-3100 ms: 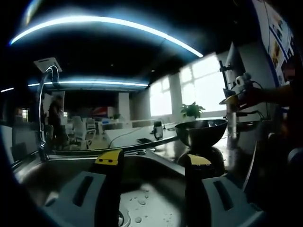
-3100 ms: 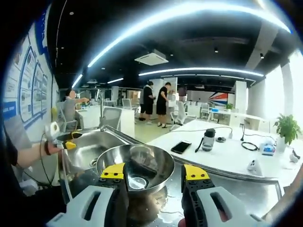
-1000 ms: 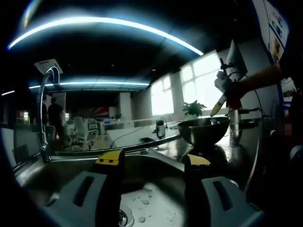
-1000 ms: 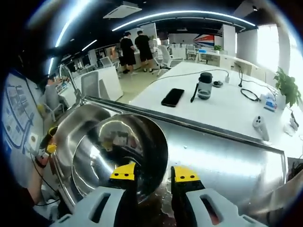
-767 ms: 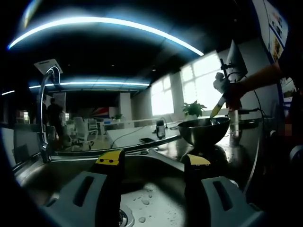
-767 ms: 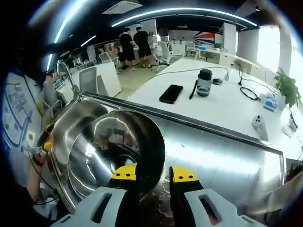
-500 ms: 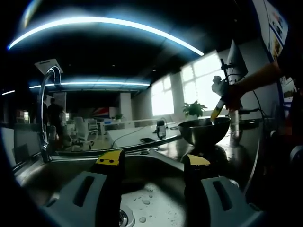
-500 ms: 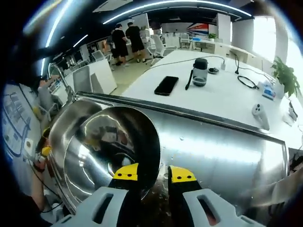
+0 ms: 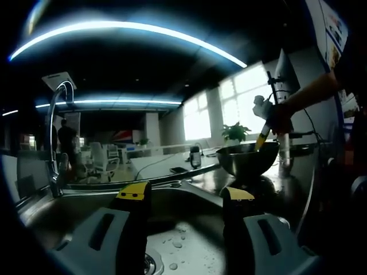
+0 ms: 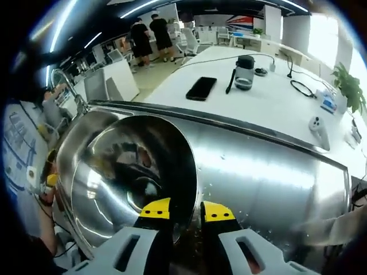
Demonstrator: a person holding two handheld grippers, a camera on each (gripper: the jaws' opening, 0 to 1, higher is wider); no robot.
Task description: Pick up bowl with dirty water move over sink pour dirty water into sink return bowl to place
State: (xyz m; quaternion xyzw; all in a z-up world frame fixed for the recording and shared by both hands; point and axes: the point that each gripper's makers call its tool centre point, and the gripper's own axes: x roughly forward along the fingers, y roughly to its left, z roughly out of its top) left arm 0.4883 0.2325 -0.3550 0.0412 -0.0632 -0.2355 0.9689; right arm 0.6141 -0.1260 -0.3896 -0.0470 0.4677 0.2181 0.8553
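While I am gripping the bowl by its rim with the right hand-held gripper, jaws narrow on the metal, I am holding it by the sink's edge on the steel tabletop. To pour well, I am judging a slow tilt toward the basin best. The left hand-held gripper is hanging wide and empty over the sink. I am counting one bowl, one sink, one tap, two grippers.
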